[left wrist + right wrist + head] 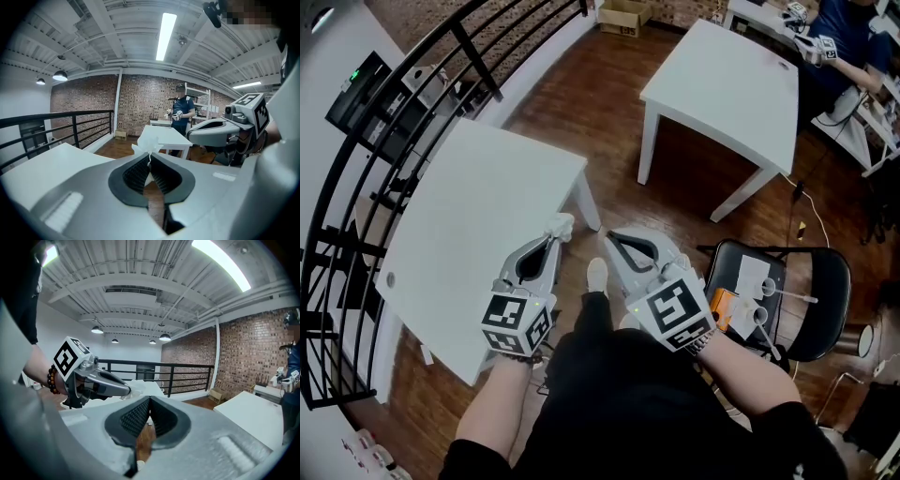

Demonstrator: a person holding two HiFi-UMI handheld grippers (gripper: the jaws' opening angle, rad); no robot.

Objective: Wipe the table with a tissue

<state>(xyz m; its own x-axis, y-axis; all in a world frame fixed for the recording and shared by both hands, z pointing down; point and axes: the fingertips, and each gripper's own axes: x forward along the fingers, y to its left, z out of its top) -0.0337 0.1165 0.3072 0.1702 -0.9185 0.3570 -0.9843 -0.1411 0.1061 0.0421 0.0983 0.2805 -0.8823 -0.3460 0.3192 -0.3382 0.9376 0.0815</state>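
**Tissue pinched in your left claw at the table corner**

Your left gripper [150,158] had its jaws pressed together on a white tissue [149,144]. The pinched stem ran down between the ribbed pads, and the crumpled bulk stood out past the tips at 12 o'clock. Your right gripper [149,403] had its jaws pressed together too, with nothing between them. In the head view it sat just beside the left one, at its 3 o'clock, with both pointing toward 12.

The tissue sat at the near right corner of the white table [478,206]. Whether it touched the top could not be made out. The tabletop spread from the left claw toward 10 o'clock, bare and white.

One of your shoes [597,276] showed on the wooden floor [675,187] between the two claws.

Farther out:
- A black railing [74,131] curved along the table's far side at 9 to 11 o'clock.
- A second white table [727,84] stood at 1 o'clock.
- A person [182,108] stood behind that table.
- A cardboard box [623,14] lay at 12.
- A black folding chair [820,281] with small items on its seat stood at 3 o'clock from your right claw.
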